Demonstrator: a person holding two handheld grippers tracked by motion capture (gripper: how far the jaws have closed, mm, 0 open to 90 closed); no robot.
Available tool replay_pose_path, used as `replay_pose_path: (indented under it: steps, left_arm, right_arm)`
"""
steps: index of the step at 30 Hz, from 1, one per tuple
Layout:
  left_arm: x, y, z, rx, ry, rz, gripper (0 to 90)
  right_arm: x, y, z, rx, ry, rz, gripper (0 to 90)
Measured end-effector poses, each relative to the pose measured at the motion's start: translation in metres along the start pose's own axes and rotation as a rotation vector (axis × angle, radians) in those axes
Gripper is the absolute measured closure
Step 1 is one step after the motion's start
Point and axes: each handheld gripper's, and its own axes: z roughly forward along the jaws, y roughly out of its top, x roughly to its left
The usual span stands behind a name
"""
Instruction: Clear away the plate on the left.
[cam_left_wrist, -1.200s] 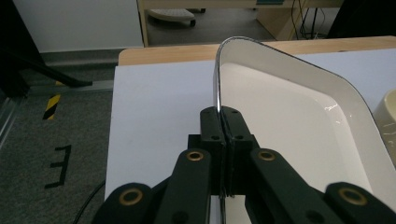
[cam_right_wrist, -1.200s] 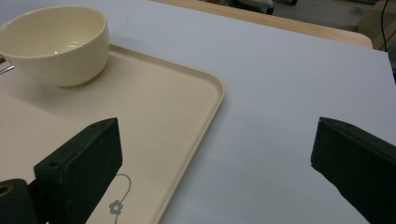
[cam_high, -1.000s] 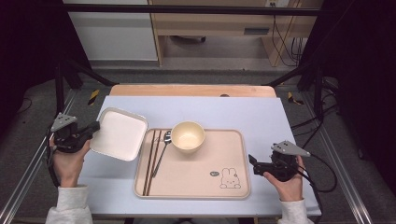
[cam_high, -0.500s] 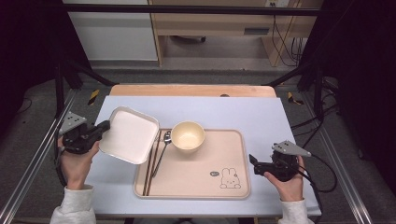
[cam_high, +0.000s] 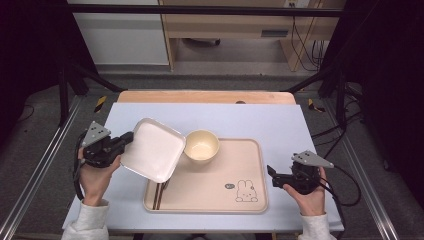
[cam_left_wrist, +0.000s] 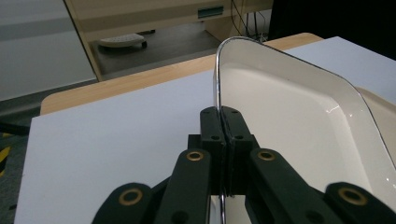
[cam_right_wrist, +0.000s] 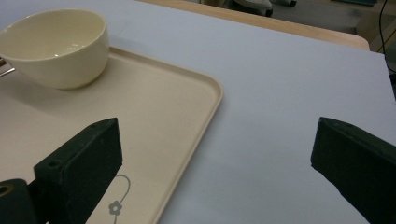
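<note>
At the left of the high view the left gripper (cam_high: 126, 140) has its jaws clamped shut on the rim of a white square plate (cam_high: 152, 149), which hangs tilted in the air over the left end of the tray (cam_high: 250, 200). The plate is shallow, with rounded corners and a raised lip, smooth and glossy like glazed ceramic or melamine. In the left gripper view its rim runs up from between the two black jaws, edge-on, the hollow face turned to the right of the frame.

Just right of the plate, at the frame's centre, a round cream bowl (cam_high: 201, 145) stands upright on the tray's upper left part; plate edge and bowl look nearly touching. Under the plate's lower corner, dark chopsticks (cam_high: 159, 194) poke out along the tray's left side. The tray is beige, rectangular, matte, with a rabbit drawing (cam_high: 244, 191) near its lower right. It lies on a pale blue-white table (cam_high: 280, 120).

At the lower right, the right gripper (cam_high: 270, 173) sits just beside the tray's right edge, jaws spread wide with nothing between them.
</note>
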Motion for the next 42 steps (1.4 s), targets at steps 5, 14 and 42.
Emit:
replay_pose_path:
  steps: [5, 14, 42]
  left_arm:
    - [-0.012, 0.002, 0.002, -0.004, -0.018, 0.024, 89.1]
    - [-0.032, 0.005, 0.006, 0.001, -0.05, 0.072, 89.1]
    - [-0.087, 0.011, 0.029, 0.026, -0.144, 0.132, 89.1]
  right_arm:
    - [0.0, 0.0, 0.0, -0.001, -0.002, 0.0, 2.3]
    - [0.0, 0.0, -0.001, -0.006, 0.0, 0.002, 2.3]
    - [0.0, 0.001, -0.003, -0.012, 0.002, 0.008, 2.3]
